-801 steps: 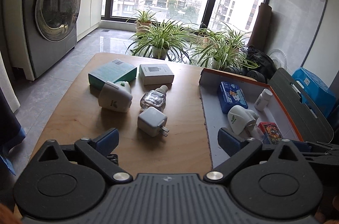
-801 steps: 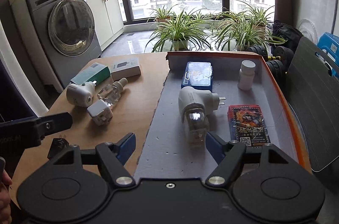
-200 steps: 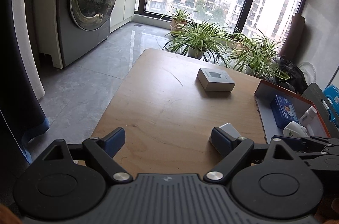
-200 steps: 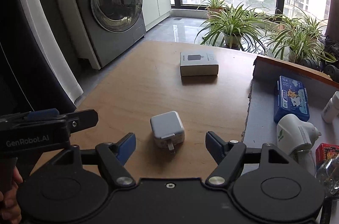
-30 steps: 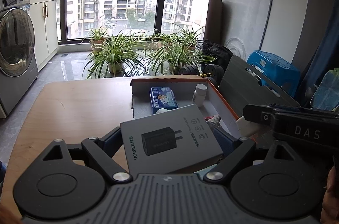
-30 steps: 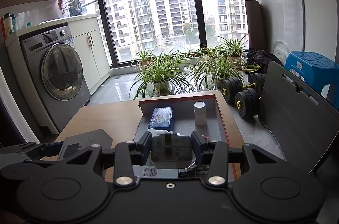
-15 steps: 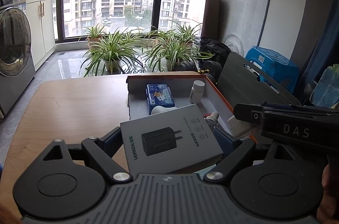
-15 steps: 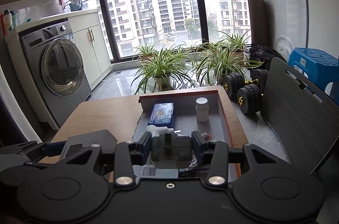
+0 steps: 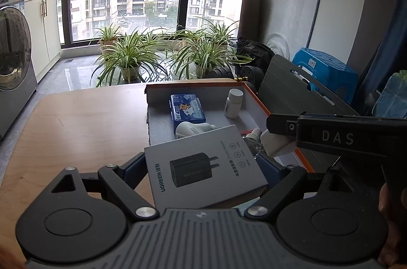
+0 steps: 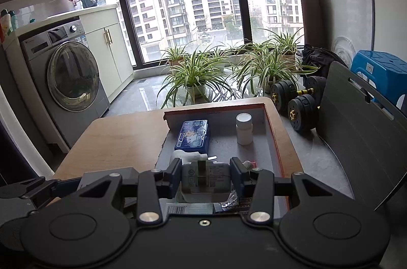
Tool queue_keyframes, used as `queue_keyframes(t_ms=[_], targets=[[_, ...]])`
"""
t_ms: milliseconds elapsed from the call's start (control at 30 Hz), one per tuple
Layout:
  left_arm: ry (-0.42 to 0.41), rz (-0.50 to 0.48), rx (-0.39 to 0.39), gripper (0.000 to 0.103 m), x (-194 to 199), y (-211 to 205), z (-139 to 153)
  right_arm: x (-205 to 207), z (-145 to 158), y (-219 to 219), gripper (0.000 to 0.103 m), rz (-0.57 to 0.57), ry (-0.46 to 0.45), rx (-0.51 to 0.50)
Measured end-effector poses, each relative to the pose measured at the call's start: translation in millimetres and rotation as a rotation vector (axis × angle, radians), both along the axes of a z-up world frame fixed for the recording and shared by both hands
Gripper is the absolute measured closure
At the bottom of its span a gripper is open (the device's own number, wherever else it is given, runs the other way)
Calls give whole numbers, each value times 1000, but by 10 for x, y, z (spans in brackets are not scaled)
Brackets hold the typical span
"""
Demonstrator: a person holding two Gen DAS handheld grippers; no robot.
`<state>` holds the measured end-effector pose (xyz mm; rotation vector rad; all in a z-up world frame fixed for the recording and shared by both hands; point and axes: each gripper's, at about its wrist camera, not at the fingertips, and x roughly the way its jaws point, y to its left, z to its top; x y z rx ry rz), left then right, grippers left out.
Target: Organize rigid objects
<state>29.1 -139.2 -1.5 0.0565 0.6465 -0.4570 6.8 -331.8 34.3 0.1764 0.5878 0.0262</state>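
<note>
Daylight from tall windows and a row of potted spider plants (image 10: pixel 195 75) frame a round-cornered wooden table (image 9: pixel 76 126), where a shallow grey tray with an orange rim (image 9: pixel 257 101) takes up the right half. Clamped between the left gripper (image 9: pixel 203 164) fingers, which stand wide, is a flat grey cardboard charger box printed with a black plug (image 9: pixel 203 167), hanging ahead of the near tray wall. Between the right gripper (image 10: pixel 206 177) fingers, drawn in narrow, sits a small white wall charger with folded prongs (image 10: pixel 203 178), above the near end of the tray. Beyond both sets of fingertips, inside the tray, lie a blue rectangular tin (image 10: pixel 192 135), a white round pill bottle (image 10: pixel 244 128) standing upright and a white plug-in device (image 9: pixel 193 129); a clear bottle neck shows just beside the right fingers. No loose item remains on the bare wood in either view, so the sorting appears nearly finished: only the two held pieces look left to set down. Against the frames of about twenty-seven seconds ago, the green box, the white vaporiser, the clear bottle, the charger and the grey box are gone from the tabletop; against those of a second ago, both grips are unchanged and the tray looms slightly nearer in the right view
</note>
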Motion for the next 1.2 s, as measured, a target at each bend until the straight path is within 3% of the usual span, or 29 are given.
queue_keyframes(t_ms=[1200], targets=[[54, -27, -12, 10, 246, -101, -197, 1022, -168, -1, 52, 58, 113, -11]])
